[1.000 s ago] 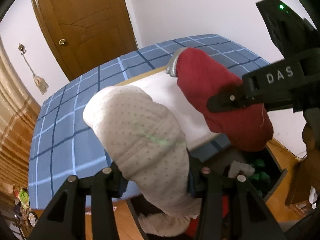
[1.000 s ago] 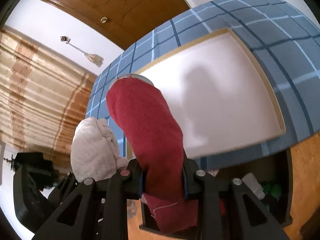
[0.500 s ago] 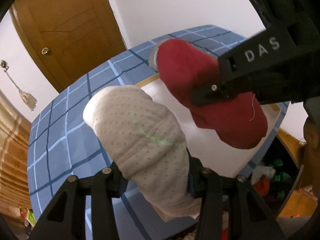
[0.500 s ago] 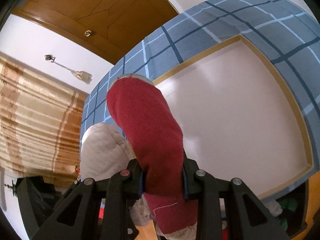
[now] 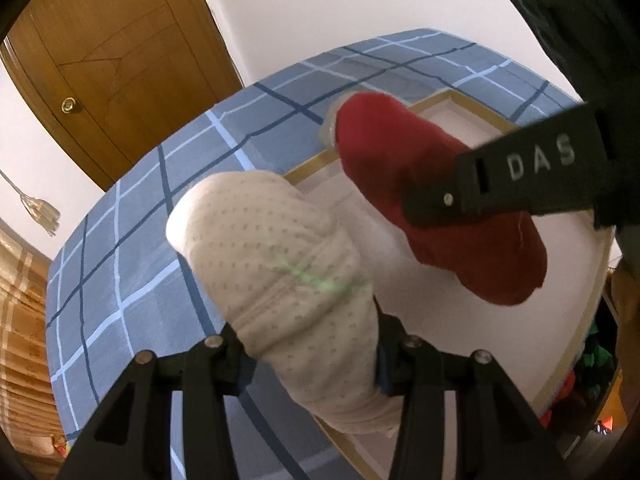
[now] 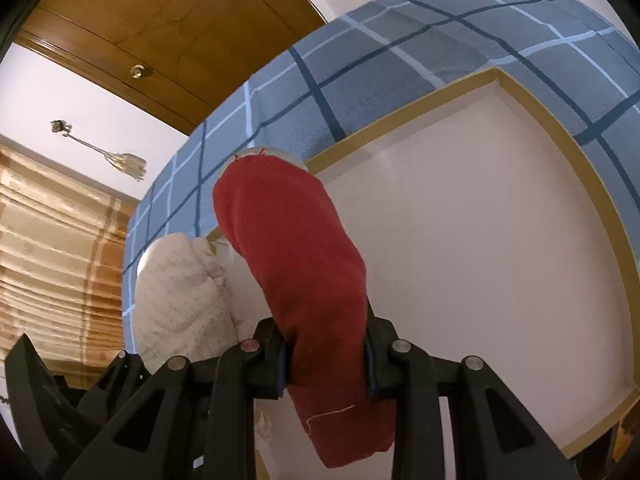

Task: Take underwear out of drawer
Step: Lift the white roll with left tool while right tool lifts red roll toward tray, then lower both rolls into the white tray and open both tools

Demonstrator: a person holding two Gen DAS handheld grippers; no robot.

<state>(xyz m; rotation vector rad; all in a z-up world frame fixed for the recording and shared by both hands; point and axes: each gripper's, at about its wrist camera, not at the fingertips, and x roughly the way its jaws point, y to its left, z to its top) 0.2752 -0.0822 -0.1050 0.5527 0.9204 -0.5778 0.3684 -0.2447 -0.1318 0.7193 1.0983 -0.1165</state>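
Observation:
My left gripper [image 5: 310,352] is shut on a rolled cream dotted underwear [image 5: 280,272] and holds it above the white tray [image 5: 500,340] on the bed. My right gripper [image 6: 324,354] is shut on a rolled red underwear [image 6: 296,248] with a grey waistband, held over the same tray [image 6: 500,220]. The red roll also shows in the left wrist view [image 5: 424,196], to the right of the cream roll. The cream roll shows at the left in the right wrist view [image 6: 180,296]. The open drawer [image 5: 592,372] with coloured clothes is at the lower right edge.
The tray has a tan wooden rim [image 6: 400,120] and lies on a blue checked bedspread [image 5: 132,248]. A brown wooden door [image 5: 112,52] stands behind the bed. Beige striped curtains [image 6: 52,256] hang at the left.
Both grippers have moved up and forward from above the drawer to over the tray, each still holding its roll. The drawer has slid to the lower right edge of view.

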